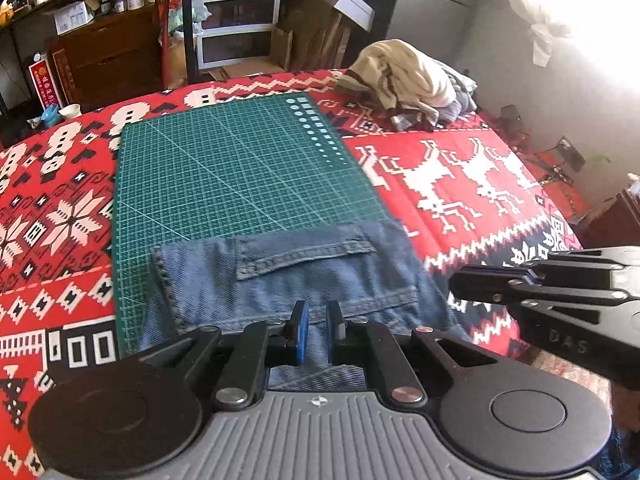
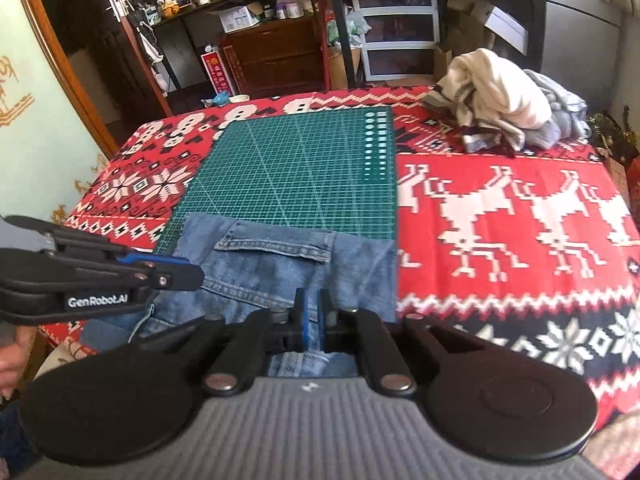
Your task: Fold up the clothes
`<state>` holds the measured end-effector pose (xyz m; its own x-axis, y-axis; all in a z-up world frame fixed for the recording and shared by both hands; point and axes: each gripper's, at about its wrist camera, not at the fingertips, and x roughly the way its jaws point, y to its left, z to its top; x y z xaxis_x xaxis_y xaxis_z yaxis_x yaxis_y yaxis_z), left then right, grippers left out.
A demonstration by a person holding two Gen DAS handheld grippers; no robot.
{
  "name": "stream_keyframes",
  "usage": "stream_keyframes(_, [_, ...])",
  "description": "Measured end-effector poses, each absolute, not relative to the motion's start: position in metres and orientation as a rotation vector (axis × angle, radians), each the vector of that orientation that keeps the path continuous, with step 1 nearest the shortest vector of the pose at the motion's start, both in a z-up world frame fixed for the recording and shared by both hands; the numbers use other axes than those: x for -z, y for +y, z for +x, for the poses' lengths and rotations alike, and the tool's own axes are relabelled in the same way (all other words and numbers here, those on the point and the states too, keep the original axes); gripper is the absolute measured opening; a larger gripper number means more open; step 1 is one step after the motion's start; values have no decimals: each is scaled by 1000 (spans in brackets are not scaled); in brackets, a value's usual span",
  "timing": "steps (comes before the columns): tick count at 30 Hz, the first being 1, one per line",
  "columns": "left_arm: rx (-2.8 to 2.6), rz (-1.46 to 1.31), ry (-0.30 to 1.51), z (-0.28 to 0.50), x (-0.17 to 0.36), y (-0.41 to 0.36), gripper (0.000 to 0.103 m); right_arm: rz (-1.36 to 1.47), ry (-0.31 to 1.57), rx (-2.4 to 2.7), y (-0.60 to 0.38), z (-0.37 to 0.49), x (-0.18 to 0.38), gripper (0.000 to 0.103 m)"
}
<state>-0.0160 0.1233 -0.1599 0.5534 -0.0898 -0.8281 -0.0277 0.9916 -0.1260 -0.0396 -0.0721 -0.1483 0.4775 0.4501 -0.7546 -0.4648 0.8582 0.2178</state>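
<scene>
While both grippers (image 1: 319,322) (image 2: 314,312) stand slightly parted over jeans (image 1: 304,276), mat's (image 1: 240,168) far half lies bare.

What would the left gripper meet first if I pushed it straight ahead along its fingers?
Most likely the blue denim garment lying just ahead of the left gripper, around its flap pocket. Beyond that lies the green gridded cutting mat. Height above the cloth is unclear, so it might skim over.

The jeans' (image 1: 288,280) near end lies hidden beneath both claws.
</scene>
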Motion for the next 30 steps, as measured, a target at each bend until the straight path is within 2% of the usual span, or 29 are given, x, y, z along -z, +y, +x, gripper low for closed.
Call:
stream_keyframes(11, [-24,-171,1015,-21,177,126,8,-171,918,-572,-65,-53,151,7])
stream_keyframes(20, [-29,-200,947,-24,193,144,8,-183,801,-644,-27,-52,157,7])
stream_keyframes(25, [-8,-205,915,-28,208,151,8,-138,804,-603,-27,-33,178,7])
stream_keyframes(30, [12,-203,892,-38,221,158,7,-140,895,-591,-35,-26,217,7])
